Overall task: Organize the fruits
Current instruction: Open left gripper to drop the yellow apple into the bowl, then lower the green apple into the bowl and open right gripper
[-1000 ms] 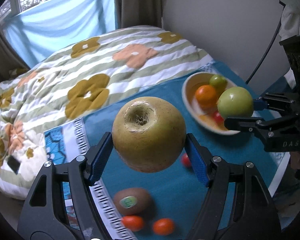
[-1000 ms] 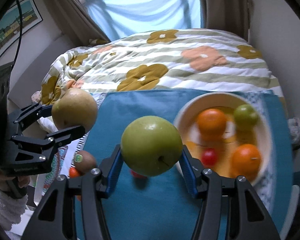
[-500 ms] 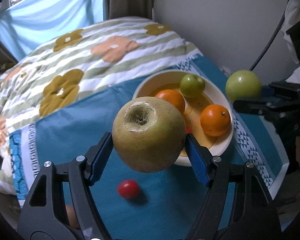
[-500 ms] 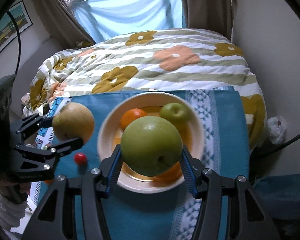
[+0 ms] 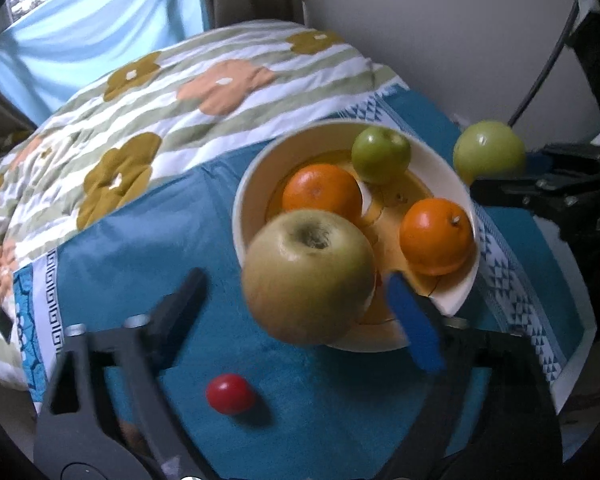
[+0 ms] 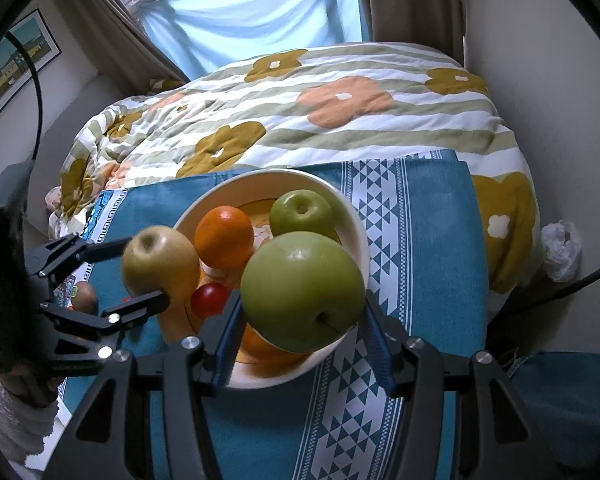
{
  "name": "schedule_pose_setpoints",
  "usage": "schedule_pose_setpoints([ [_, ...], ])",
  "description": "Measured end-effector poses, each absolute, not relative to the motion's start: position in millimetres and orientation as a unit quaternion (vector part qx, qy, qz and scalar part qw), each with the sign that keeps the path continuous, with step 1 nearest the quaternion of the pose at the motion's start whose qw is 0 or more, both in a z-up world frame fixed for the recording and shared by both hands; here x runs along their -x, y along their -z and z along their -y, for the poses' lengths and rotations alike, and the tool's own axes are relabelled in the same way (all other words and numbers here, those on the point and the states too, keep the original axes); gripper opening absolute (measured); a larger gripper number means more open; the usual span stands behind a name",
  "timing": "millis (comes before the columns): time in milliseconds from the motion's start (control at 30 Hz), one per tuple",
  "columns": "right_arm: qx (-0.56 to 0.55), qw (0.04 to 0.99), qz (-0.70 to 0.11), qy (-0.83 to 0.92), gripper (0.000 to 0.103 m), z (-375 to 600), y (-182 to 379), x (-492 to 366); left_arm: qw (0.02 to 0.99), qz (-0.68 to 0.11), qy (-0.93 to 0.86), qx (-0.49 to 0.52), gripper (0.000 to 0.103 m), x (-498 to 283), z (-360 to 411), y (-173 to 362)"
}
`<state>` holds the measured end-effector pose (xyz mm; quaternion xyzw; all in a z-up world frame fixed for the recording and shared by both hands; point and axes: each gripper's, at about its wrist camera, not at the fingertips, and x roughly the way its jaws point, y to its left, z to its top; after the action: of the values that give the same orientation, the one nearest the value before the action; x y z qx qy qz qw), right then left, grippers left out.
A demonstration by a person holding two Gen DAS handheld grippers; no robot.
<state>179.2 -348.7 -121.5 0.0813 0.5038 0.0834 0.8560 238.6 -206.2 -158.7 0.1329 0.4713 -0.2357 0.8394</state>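
Your left gripper [image 5: 296,308] is opening wide, letting the big round yellow-brown pear [image 5: 310,276] go over the cream bowl's [image 5: 252,184] seven o'clock edge; your right gripper [image 6: 300,320] squeezes the big green apple [image 6: 302,290] above the bowl; lower it into a free spot next, I think.

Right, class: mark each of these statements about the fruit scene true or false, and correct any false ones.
1. The right gripper holds a large green apple. True.
2. The bowl is empty. False: it holds two oranges, a small green apple and a small red fruit.
3. The left gripper is clamped on the yellow-brown apple. False: its fingers are opening and stand clear of the apple.
4. A small red fruit lies on the blue cloth outside the bowl. True.
5. The bowl stands on bare wood. False: it stands on the blue cloth.
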Motion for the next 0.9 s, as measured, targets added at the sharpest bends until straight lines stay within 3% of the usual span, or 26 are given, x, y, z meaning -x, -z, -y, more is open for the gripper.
schedule_pose_setpoints([
  [900,-0.076,0.834,-0.538,-0.091,0.052,343,149,-213,0.85,-0.482,0.185,-0.108,0.103,-230,166,150],
])
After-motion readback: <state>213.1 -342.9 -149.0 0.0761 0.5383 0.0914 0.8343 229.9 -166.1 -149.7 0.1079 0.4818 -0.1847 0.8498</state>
